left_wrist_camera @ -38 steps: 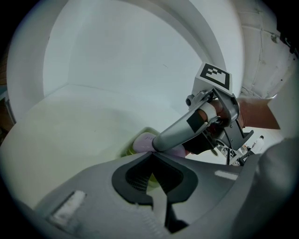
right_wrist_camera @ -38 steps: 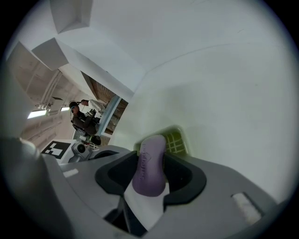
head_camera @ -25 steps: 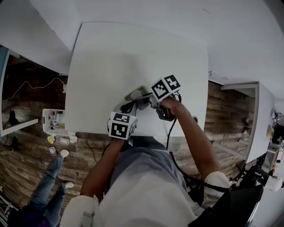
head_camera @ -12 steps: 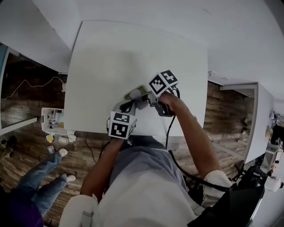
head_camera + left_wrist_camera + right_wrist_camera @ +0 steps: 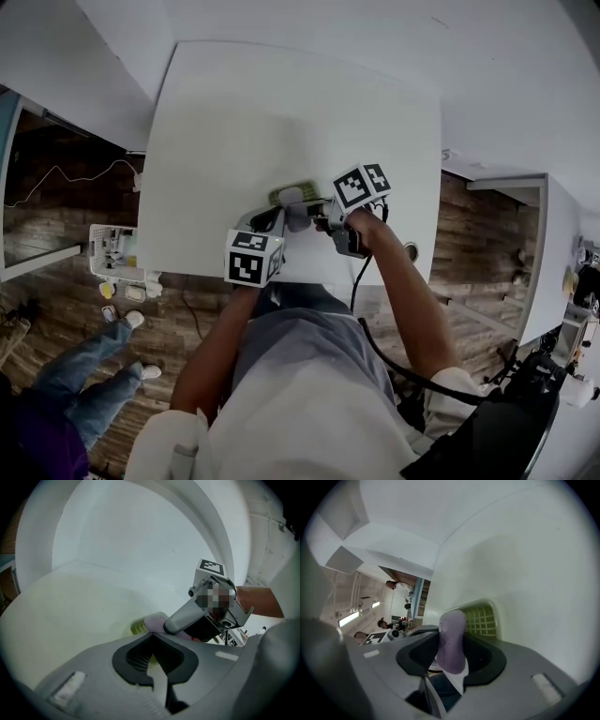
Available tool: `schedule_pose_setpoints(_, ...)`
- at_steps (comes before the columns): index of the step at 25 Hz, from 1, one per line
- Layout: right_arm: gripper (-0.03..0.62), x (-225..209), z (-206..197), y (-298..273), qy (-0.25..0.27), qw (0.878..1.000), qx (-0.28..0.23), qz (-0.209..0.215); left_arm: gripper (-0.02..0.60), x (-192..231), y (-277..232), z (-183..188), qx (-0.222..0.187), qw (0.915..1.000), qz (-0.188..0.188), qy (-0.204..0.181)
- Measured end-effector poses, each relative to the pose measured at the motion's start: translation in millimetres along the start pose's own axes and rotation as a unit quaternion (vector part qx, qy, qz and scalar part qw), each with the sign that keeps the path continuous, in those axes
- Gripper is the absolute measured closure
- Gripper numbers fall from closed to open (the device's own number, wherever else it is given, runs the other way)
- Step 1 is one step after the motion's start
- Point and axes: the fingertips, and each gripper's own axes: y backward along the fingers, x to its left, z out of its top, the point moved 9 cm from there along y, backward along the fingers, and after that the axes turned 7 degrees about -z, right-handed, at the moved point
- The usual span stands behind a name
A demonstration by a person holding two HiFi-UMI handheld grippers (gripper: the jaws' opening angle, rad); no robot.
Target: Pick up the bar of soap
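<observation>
**Soap in the jaws: a clean lift off the dish**

The right hand-held gripper is clamped on the lilac bar of soap. The bar stands on edge between its jaws, just in front of the green gridded soap dish. Both sit near the middle of the desk's near edge. Whether the bar has cleared the dish I cannot tell.

Soap is likely slick, so the squeeze should be firm and even, and the lift straight up without twisting.

The left hand-held gripper has its jaws together with nothing between them. Its tips are low, just beside the dish, and it could steady the dish if it drags.

The right hand reaches in from the near right, with its gripper pointing left along the desk. The left arm extends forward over the near edge.
</observation>
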Motion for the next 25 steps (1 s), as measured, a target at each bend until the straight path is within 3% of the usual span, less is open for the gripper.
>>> schedule_pose_setpoints(5, 0.425, -3.2, -12.7, 1.9, -0.034, 0.998, -0.046, 0.036, 0.581, 1.7, -0.8, 1.2, 0.005, 1.0, -0.001, -0.006)
schedule_pose_setpoints(8, 0.425, 1.2, -19.6, 1.6, -0.011, 0.996, -0.085, 0.024, 0.581, 0.4, 1.0, 0.1, 0.007, 0.9994, 0.014, -0.031)
schedule_pose_setpoints(11, 0.425, 4.2, -27.0, 0.3, -0.001, 0.993, -0.114, 0.014, 0.581, 1.1, 2.1, -2.9, 0.0, 0.9995, 0.016, -0.028)
schedule_pose_setpoints(20, 0.424, 15.5, -43.9, 6.0, -0.015, 0.976, -0.208, 0.058, 0.581, -5.3, 15.1, 5.3, -0.04, 0.997, 0.031, -0.059)
schedule_pose_setpoints(25, 0.425, 25.1, -47.4, 12.8, 0.012, 0.97, -0.239, 0.047, 0.581, -10.4, 22.0, 9.2, -0.049, 0.9954, 0.033, -0.075)
